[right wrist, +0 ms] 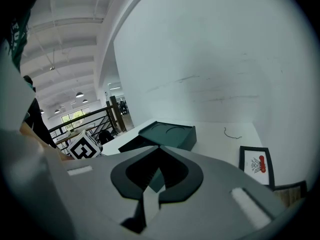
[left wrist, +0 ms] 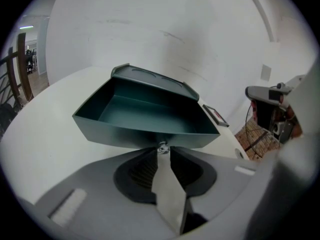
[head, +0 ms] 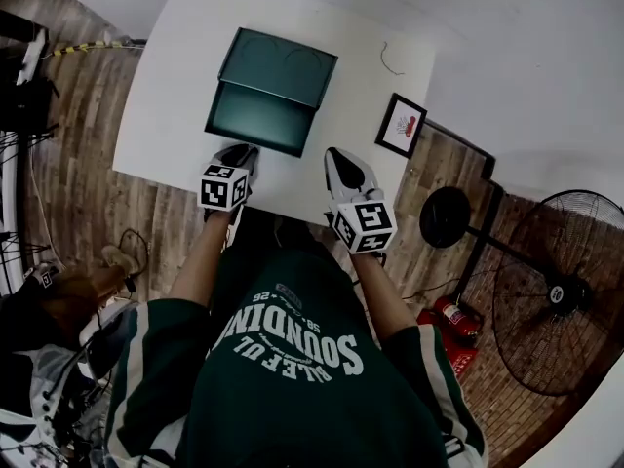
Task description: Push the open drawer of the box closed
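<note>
Head view shows a white counter with a dark green box on it. The box's drawer is pulled out toward the person and looks empty inside. A small framed picture lies near the counter's right edge, well apart from the box. A standing fan is on the wooden floor to the right.

The left tool is held low at the drawer's front wall. In the left gripper view this tool has its jaws clenched together, nothing between the pads. Their tips sit right at a small metal knob in the middle of the drawer front. Whether the tips pinch that knob or only press against it cannot be told. Behind the drawer the box lid rises a little above the drawer's rim.

The right tool hovers just beside the drawer's right front corner, apart from it, over bare counter. In the right gripper view its jaws are also clenched, holding nothing. Past them are the box, the framed picture to the right, and the left tool's marker cube to the left.
</note>
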`<state>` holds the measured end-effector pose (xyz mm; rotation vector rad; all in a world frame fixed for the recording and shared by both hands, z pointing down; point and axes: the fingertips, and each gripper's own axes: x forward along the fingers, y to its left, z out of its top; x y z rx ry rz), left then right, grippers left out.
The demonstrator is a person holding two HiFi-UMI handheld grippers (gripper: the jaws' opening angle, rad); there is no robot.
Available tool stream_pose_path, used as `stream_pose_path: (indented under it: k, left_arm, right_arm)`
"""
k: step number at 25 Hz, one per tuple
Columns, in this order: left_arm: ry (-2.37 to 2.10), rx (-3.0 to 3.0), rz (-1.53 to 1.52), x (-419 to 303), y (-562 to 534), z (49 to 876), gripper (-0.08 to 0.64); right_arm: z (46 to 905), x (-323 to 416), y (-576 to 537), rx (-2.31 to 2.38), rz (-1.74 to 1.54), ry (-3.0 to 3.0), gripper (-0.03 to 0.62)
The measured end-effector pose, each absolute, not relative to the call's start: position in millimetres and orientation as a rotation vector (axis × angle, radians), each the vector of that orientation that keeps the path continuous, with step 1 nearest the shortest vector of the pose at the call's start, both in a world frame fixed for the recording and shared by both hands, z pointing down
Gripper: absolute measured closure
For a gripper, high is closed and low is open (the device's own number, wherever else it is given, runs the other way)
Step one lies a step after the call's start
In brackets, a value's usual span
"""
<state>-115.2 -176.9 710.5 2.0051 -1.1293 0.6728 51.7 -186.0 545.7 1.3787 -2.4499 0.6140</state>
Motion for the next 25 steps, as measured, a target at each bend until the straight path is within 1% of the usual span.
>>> stream_pose_path:
  k: [11,25]
  left_arm:
    - [-1.159,2.011,0.606,-113,-183,699,0.43]
    - [-1.152,2.003,0.618,-109,-219,702,0.43]
  right_arm:
    - [546,56,-186,1.391,0.637,-2.455,0.591]
    - [550,64,-195,1.421,0.659,-2.432,0.591]
